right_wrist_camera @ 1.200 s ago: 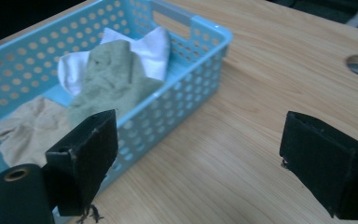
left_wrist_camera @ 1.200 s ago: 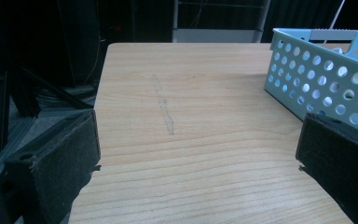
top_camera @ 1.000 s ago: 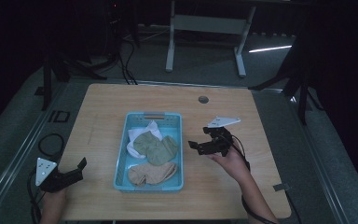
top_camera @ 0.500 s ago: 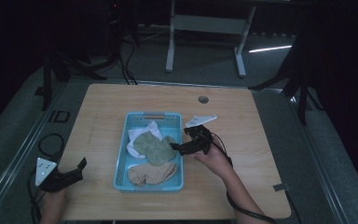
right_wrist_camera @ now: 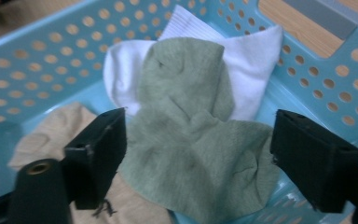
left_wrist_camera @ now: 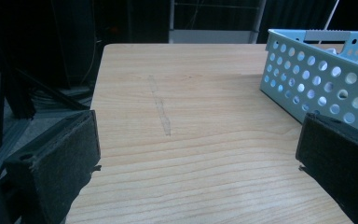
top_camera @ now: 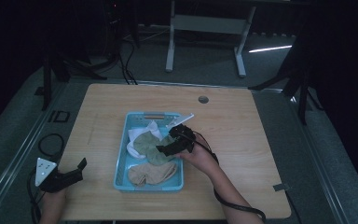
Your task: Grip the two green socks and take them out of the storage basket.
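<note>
Since the earlier frame, right gripper (top_camera: 163, 148) has moved over the basket (top_camera: 121, 154), jaws narrowing but empty, straddling the green sock (right_wrist_camera: 191, 140) to grasp it.

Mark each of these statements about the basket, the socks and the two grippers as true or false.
1. The green sock lies on top of the white sock in the blue basket. True.
2. The right gripper is clamped shut on the green sock. False: its jaws stand apart on either side of the sock, having just been closing a little, and do not press it.
3. The beige sock lies on the bare table outside the basket. False: it lies inside the basket, at the near end.
4. The left gripper is open over bare wood, with nothing between its jaws. True.
5. The basket's walls are solid. False: they are full of round holes.
</note>
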`<state>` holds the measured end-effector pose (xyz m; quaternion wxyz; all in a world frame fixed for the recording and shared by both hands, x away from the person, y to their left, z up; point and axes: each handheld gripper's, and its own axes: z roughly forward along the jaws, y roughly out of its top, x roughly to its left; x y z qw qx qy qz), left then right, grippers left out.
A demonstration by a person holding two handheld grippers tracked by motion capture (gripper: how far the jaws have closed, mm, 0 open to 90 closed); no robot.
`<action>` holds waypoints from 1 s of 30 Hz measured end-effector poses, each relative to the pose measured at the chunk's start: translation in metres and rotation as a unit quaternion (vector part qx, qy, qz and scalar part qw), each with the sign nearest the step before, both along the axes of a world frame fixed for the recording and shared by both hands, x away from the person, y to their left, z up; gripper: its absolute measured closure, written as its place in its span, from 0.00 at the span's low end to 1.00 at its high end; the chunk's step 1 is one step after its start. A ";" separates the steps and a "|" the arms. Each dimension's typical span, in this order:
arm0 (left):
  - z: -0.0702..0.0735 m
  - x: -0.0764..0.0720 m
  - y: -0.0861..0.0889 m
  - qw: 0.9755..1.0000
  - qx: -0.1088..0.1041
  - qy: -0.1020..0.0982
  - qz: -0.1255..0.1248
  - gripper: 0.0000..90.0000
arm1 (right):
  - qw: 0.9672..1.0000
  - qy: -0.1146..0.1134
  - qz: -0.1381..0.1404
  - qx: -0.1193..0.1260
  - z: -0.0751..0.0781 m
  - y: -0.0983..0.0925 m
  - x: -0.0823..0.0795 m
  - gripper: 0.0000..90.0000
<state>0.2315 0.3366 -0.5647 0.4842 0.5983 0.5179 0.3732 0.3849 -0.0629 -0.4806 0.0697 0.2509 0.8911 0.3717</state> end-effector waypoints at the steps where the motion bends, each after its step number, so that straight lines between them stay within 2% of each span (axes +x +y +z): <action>1: 0.000 0.000 0.000 1.000 0.000 0.000 0.000 0.00 | 1.000 0.003 0.000 -0.007 -0.001 0.002 0.001 0.25; 8: 0.000 0.000 0.000 1.000 0.000 0.000 -0.001 0.00 | 0.998 0.012 -0.011 -0.067 -0.008 0.016 0.003 0.32; 13: 0.000 0.000 0.000 1.000 0.000 0.000 -0.002 0.00 | 0.994 0.039 -0.011 -0.106 -0.016 0.025 0.006 0.37; 17: 0.000 0.000 0.000 1.000 0.000 0.000 -0.002 0.00 | 0.990 0.043 -0.024 -0.130 -0.017 0.029 0.008 0.40; 19: 0.000 0.000 0.000 1.000 0.000 0.000 -0.002 0.00 | 0.989 0.047 -0.019 -0.138 -0.017 0.029 0.009 0.42; 24: 0.000 0.000 0.000 1.000 0.000 0.000 -0.003 0.00 | 0.980 0.026 0.012 -0.199 -0.018 0.034 0.008 0.53; 26: 0.000 0.000 0.000 1.000 -0.001 0.000 -0.003 0.00 | 0.978 0.022 0.013 -0.208 -0.018 0.035 0.009 0.60; 28: 0.000 0.000 0.000 1.000 -0.001 0.000 -0.003 0.00 | 0.978 0.022 0.015 -0.209 -0.018 0.034 0.010 0.62; 29: 0.000 0.000 0.000 1.000 -0.001 0.000 -0.003 0.00 | 0.977 0.017 0.013 -0.211 -0.017 0.033 0.011 0.76; 30: 0.000 0.000 0.000 1.000 -0.001 0.000 -0.003 0.00 | 0.978 0.017 0.010 -0.210 -0.017 0.033 0.012 0.81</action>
